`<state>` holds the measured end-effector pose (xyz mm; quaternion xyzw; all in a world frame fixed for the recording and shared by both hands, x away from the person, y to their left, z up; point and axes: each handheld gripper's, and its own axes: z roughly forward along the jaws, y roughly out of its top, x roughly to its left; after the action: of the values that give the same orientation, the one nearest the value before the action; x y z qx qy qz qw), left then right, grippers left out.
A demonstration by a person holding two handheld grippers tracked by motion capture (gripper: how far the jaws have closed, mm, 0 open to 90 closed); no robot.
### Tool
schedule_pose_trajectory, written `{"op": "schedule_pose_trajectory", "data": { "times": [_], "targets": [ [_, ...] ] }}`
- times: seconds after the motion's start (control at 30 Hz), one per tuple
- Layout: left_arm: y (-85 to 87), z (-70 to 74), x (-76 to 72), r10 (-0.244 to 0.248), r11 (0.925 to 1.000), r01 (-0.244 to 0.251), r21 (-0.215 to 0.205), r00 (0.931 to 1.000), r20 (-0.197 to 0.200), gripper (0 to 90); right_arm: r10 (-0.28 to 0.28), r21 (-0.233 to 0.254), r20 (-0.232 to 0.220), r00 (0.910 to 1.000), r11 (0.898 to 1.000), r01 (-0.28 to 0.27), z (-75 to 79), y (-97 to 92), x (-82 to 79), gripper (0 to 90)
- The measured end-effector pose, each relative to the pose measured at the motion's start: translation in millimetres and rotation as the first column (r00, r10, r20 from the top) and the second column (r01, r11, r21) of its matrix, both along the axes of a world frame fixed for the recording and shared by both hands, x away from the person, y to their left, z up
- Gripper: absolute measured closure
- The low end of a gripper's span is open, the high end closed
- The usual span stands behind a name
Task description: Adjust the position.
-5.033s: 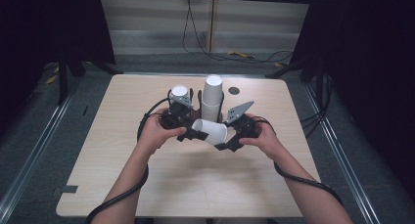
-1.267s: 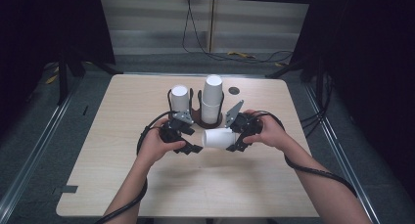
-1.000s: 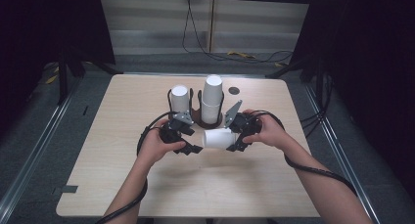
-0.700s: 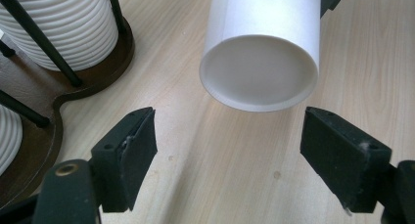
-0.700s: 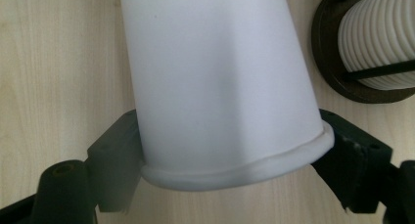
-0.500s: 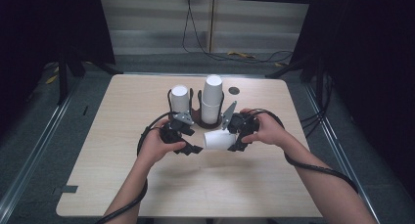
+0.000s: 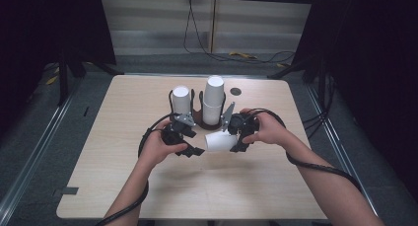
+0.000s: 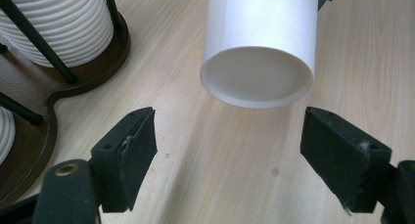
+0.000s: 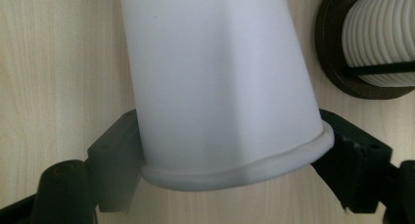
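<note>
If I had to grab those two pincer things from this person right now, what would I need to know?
Right gripper: shut on the white paper cup, gripping its rolled rim end and holding it sideways over the table.
Left gripper: open, jaws either side of the cup's closed base, not touching.
Dark wooden rack: two upside-down cup stacks, the taller stack and the shorter stack.
Done: one cup is out, in hand.
Left: unclear; probably the left jaws close on the base.

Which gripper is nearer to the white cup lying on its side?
Right. The right gripper is shut on the white cup at its rolled rim; the left gripper is open, just short of its other end.
</note>
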<state>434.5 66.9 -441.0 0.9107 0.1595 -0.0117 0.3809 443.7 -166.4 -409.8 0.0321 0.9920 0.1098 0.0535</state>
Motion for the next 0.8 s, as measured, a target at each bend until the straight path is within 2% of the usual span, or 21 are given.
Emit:
{"op": "schedule_pose_trajectory", "data": {
  "times": [0.23, 0.33, 0.47, 0.8],
  "targets": [
    [-1.0, 0.2, 0.0, 0.002, 1.0000, -0.002, -0.007, 1.0000, -0.001, 21.2, 0.022, -0.017, 0.005, 0.9997, 1.000, -0.022, 0.4, 2.2, 0.7, 19.3],
    [-1.3, 0.9, -0.2, 0.003, 1.0000, -0.003, -0.005, 1.0000, -0.001, 21.2, 0.016, -0.038, 0.003, 0.9999, 0.999, -0.016, 0.8, 3.5, -0.4, 19.3],
    [-2.2, 1.5, 0.1, -0.006, 1.0000, 0.006, -0.004, 1.0000, 0.001, 21.2, 0.036, -0.066, 0.008, 0.9993, 0.997, -0.035, 2.1, 6.1, -0.2, 19.3],
    [-1.7, 2.5, 0.4, -0.003, 1.0000, 0.003, -0.002, 1.0000, 0.003, 21.2, 0.039, -0.105, 0.012, 0.9992, 0.994, -0.037, 5.2, 10.3, -0.3, 19.4]
  ]
}}
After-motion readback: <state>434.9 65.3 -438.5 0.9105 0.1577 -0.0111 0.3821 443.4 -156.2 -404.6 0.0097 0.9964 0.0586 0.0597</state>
